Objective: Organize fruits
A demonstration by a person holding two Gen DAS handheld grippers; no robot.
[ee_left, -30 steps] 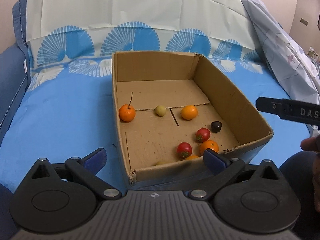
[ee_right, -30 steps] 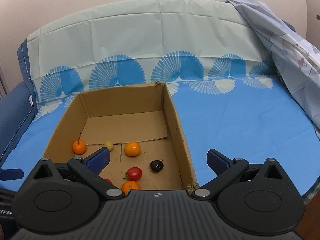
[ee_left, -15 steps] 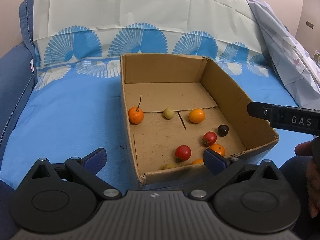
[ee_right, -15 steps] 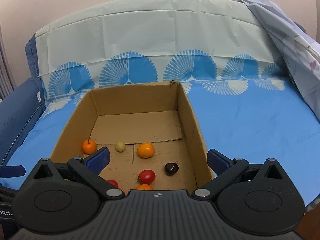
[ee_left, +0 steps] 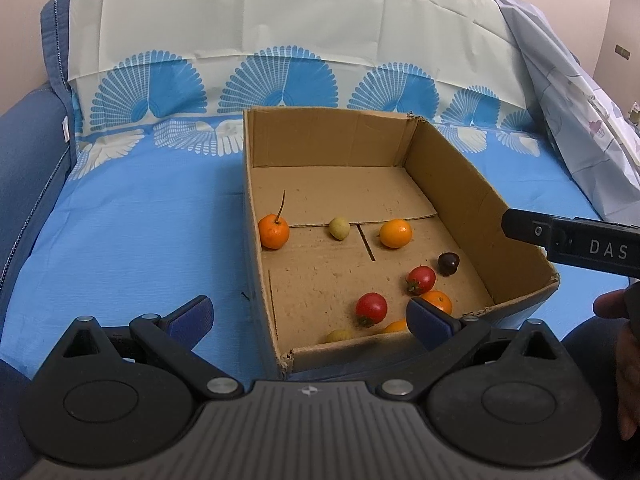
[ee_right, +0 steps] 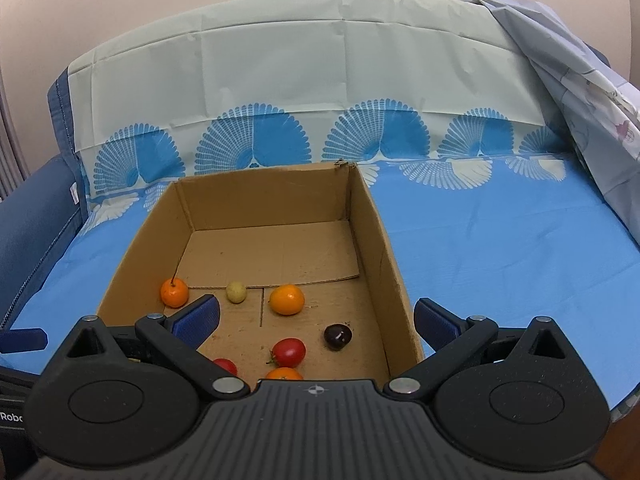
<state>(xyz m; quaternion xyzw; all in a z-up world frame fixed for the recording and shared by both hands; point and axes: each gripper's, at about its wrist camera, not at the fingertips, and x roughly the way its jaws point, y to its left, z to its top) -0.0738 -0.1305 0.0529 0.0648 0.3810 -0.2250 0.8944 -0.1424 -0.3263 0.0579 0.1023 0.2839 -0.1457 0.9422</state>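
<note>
Here, both claws, left gripper (ee_left: 308, 318) and right gripper (ee_right: 316, 318), stand spread and empty above the box (ee_left: 460, 184). The fruits lie loose on its floor, among them an orange (ee_right: 286, 299) and a plum (ee_right: 338, 336). Risk: round fruit may roll from closing pads.

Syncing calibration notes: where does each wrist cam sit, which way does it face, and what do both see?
Left wrist: behind the open left gripper, facing the cardboard box from its near-left corner; the right gripper and a hand show at right.
Right wrist: behind the open right gripper, facing the box's near-right corner; the left gripper's fingertip pokes in at far left.
Shared: box, stemmed orange fruit, dark fruit, blue sheet.
</note>
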